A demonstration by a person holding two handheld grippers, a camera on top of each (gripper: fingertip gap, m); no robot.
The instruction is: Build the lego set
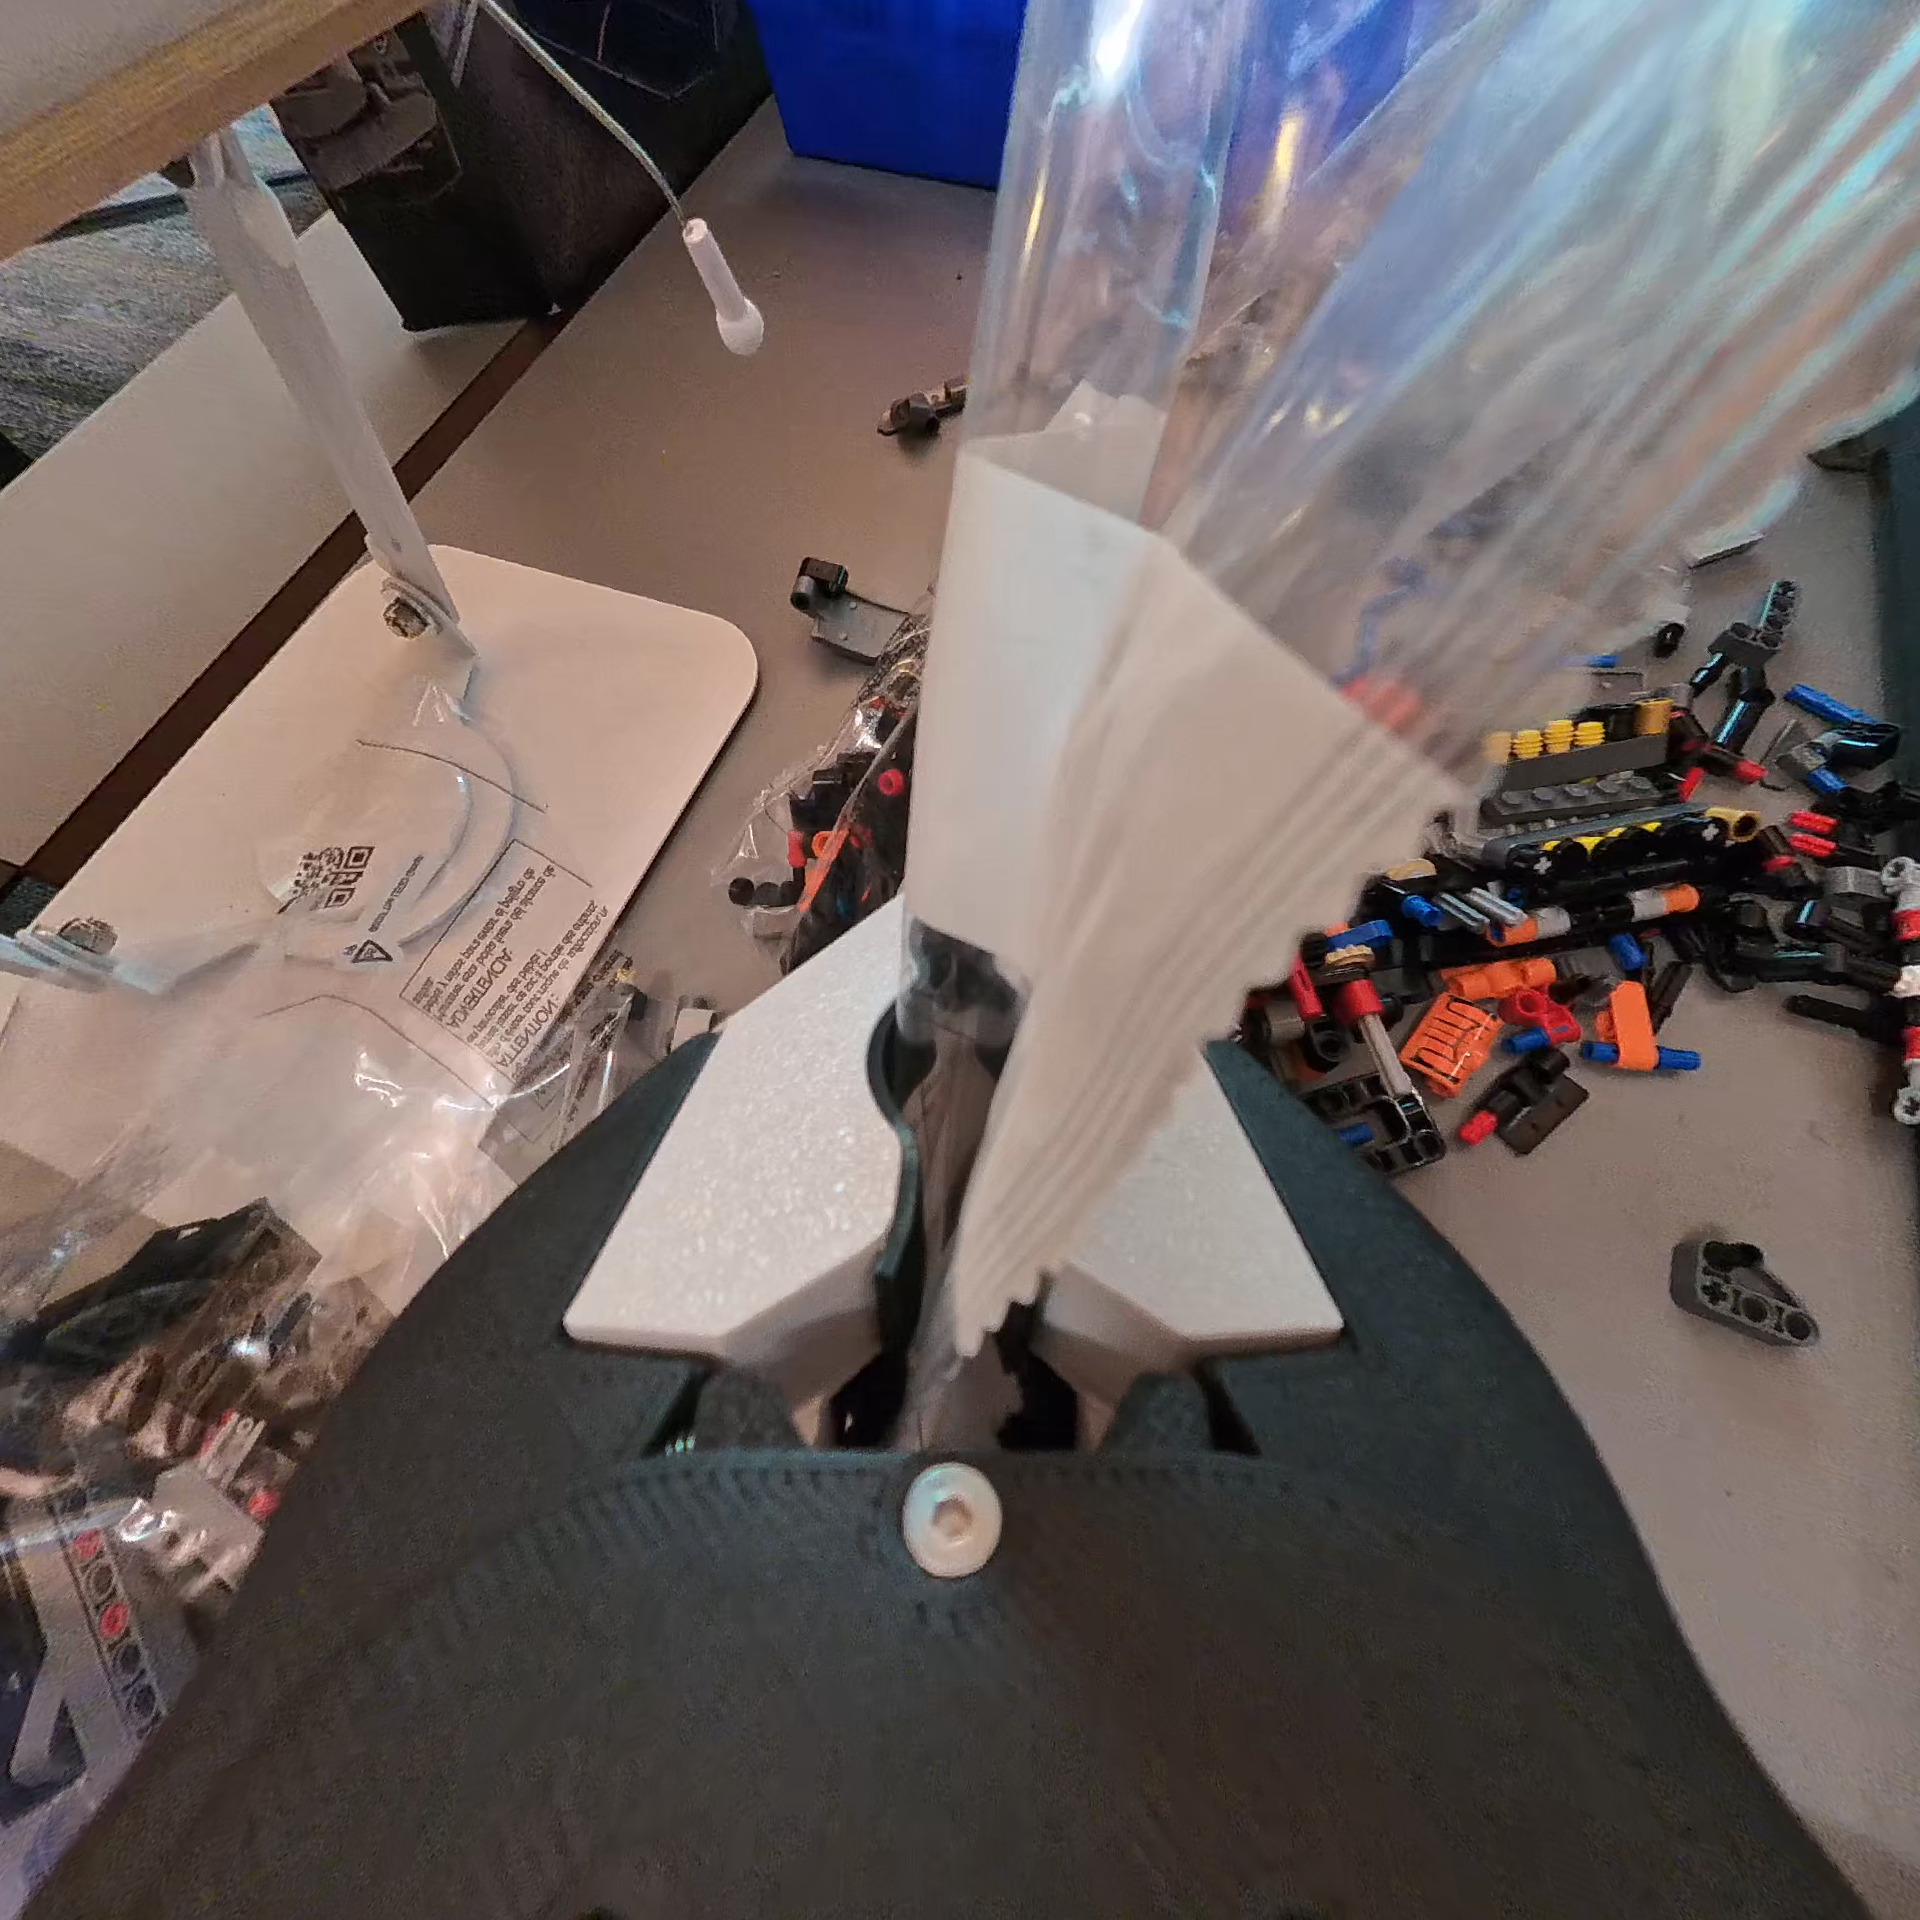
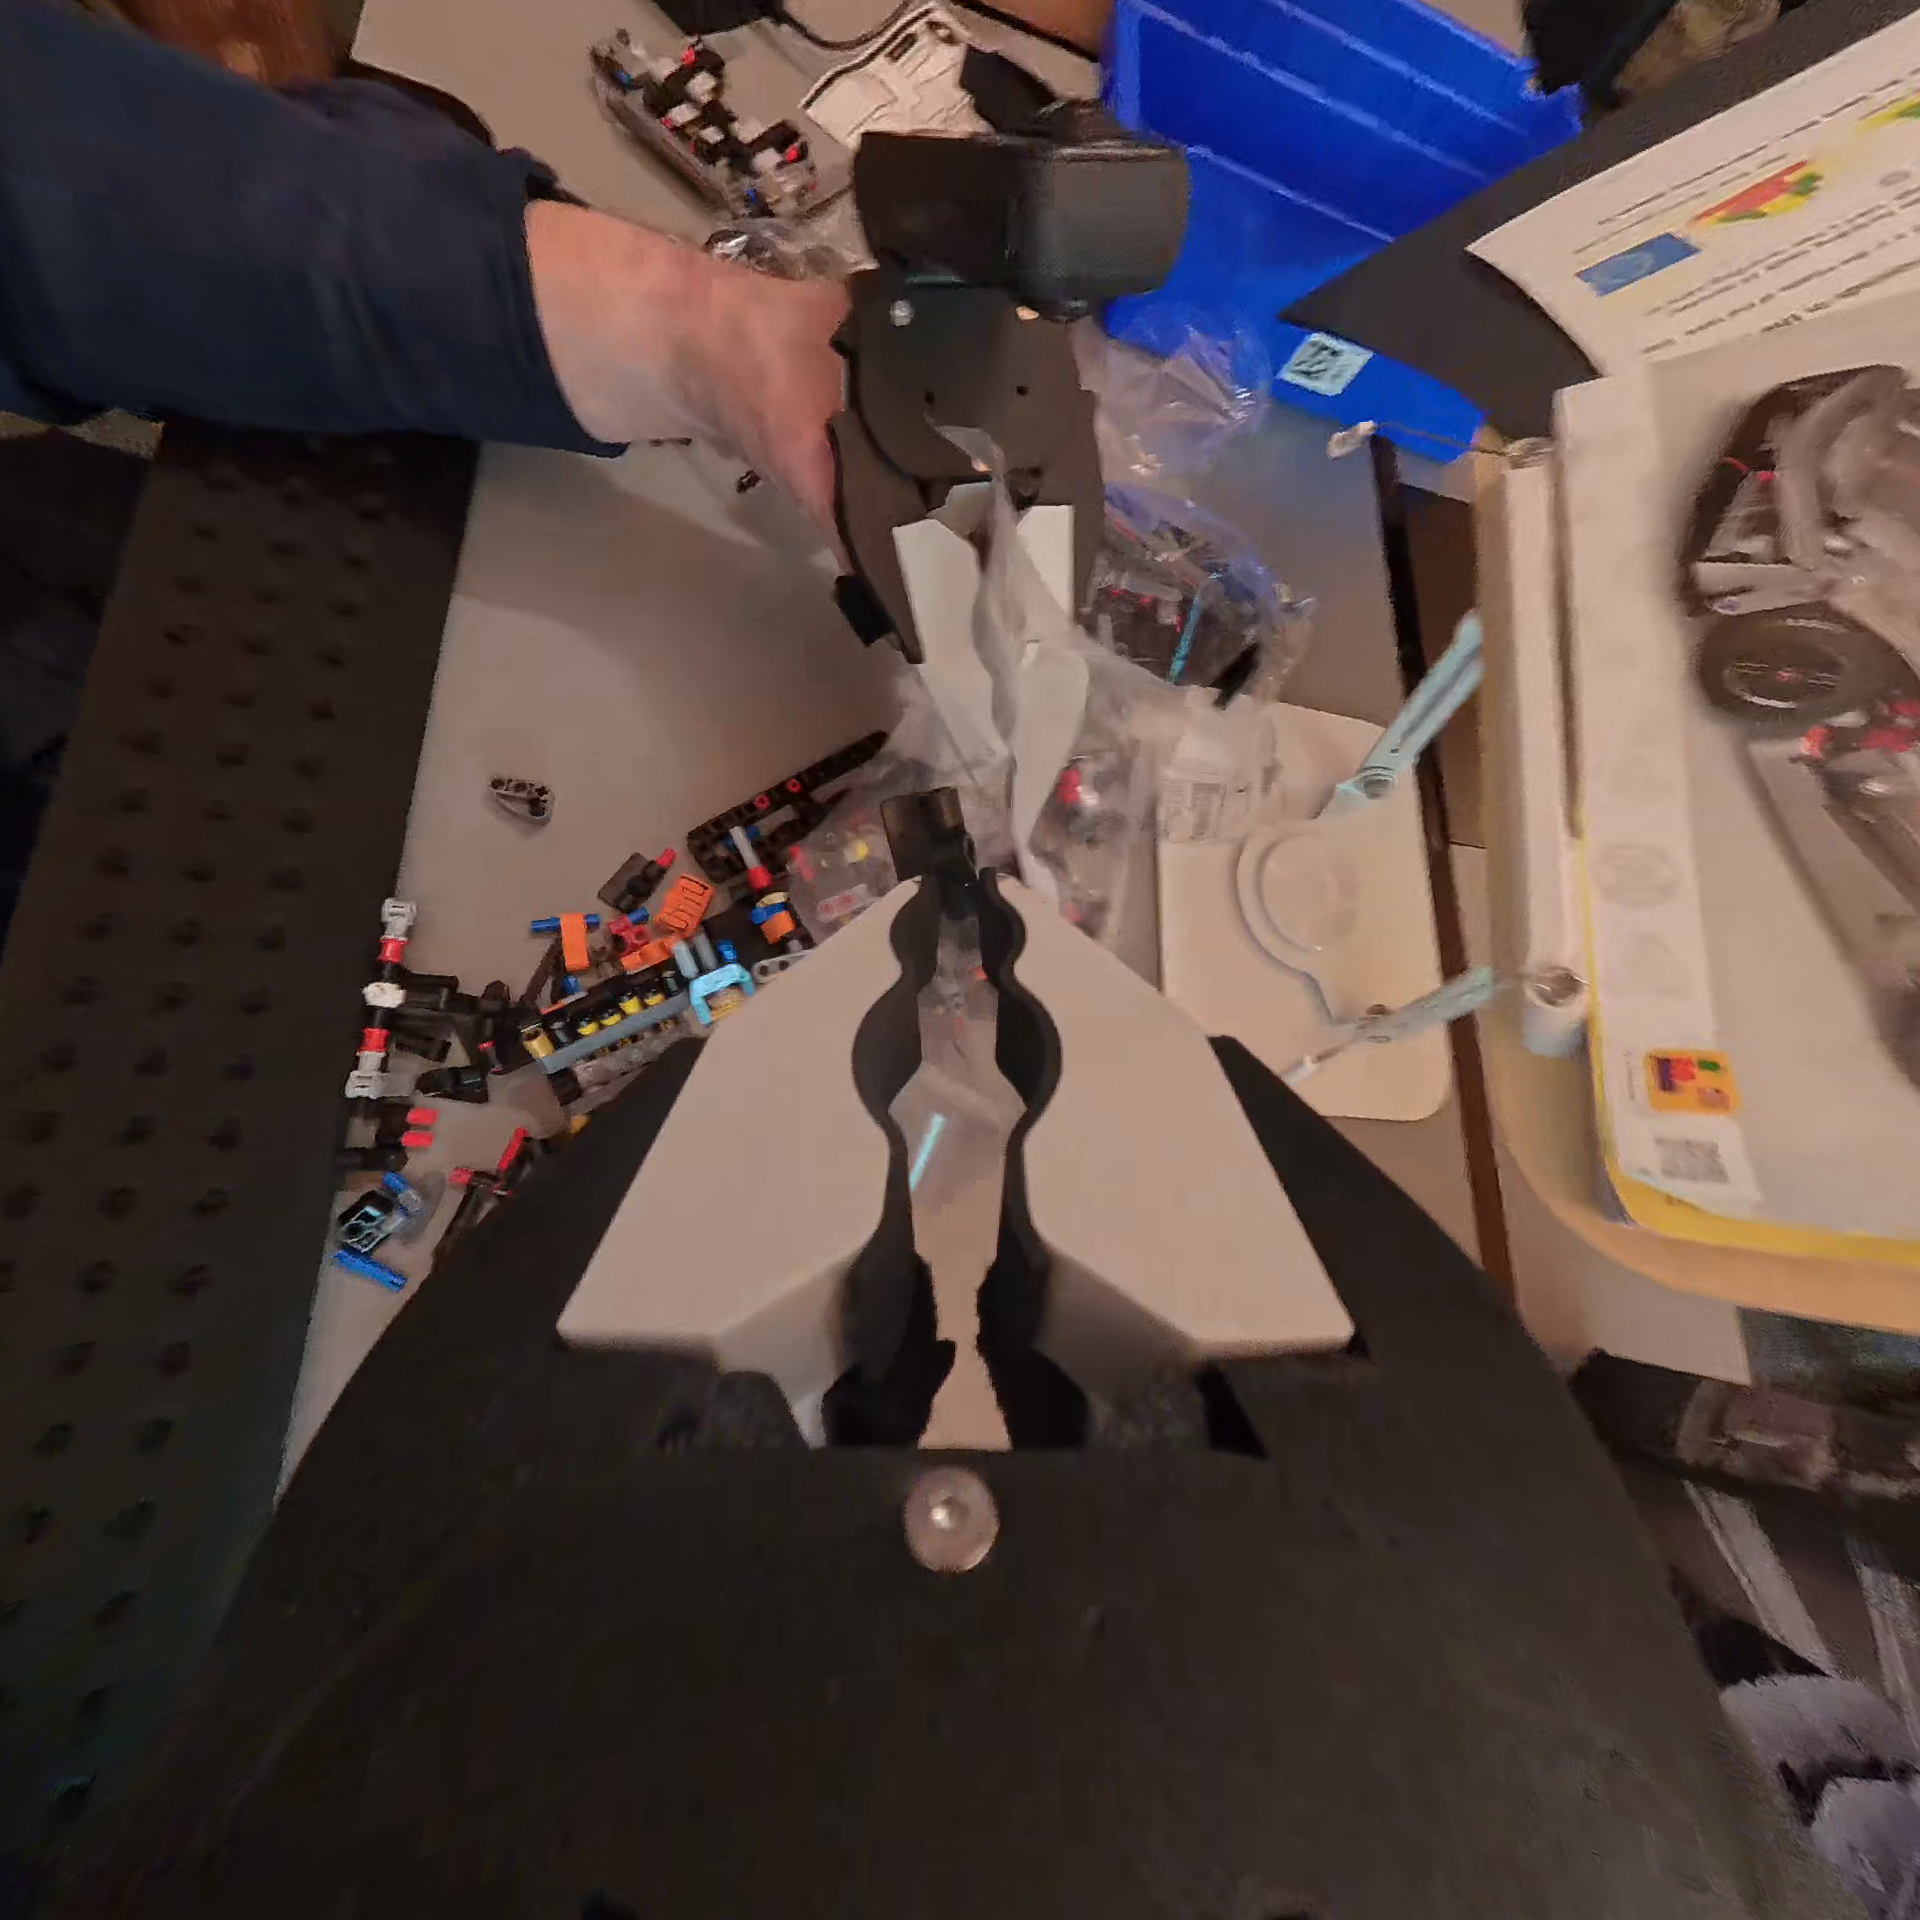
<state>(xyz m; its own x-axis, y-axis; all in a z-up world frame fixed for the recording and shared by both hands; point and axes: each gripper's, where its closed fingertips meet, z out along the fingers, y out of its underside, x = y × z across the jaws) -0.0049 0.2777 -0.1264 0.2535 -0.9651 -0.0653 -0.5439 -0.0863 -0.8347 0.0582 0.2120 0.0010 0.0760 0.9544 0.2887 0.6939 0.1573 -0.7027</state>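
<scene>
A clear plastic bag [image 1: 1351, 364] is stretched between both grippers. My left gripper [image 1: 956, 997] is shut on one end of it, and the bag rises up and to the right in front of the camera. In the right wrist view, my right gripper [image 2: 951, 904] is shut on the other end of the bag [image 2: 997, 665], with film showing between its white fingers [image 2: 769, 1122]. The left gripper [image 2: 982, 551], held by a hand, is just beyond. A pile of loose Lego pieces [image 1: 1558, 935] lies on the grey table below the bag; it also shows in the right wrist view [image 2: 623, 997].
A white stand base [image 1: 499, 727] and bags of pieces [image 1: 156, 1351] lie left. A single grey piece [image 1: 1745, 1294] lies apart. A blue bin [image 2: 1299, 156], a partly built model [image 2: 707, 114], a booklet with a car picture [image 2: 1766, 727] and a black perforated board [image 2: 208, 935] surround the table. My right fingertips sit around 15 cm from my left ones. My left gripper is the nearer one to the single grey piece [image 1: 1745, 1294]: about 20 cm, against 25 cm. My right wrist view [image 2: 529, 788] looks at it from another angle.
</scene>
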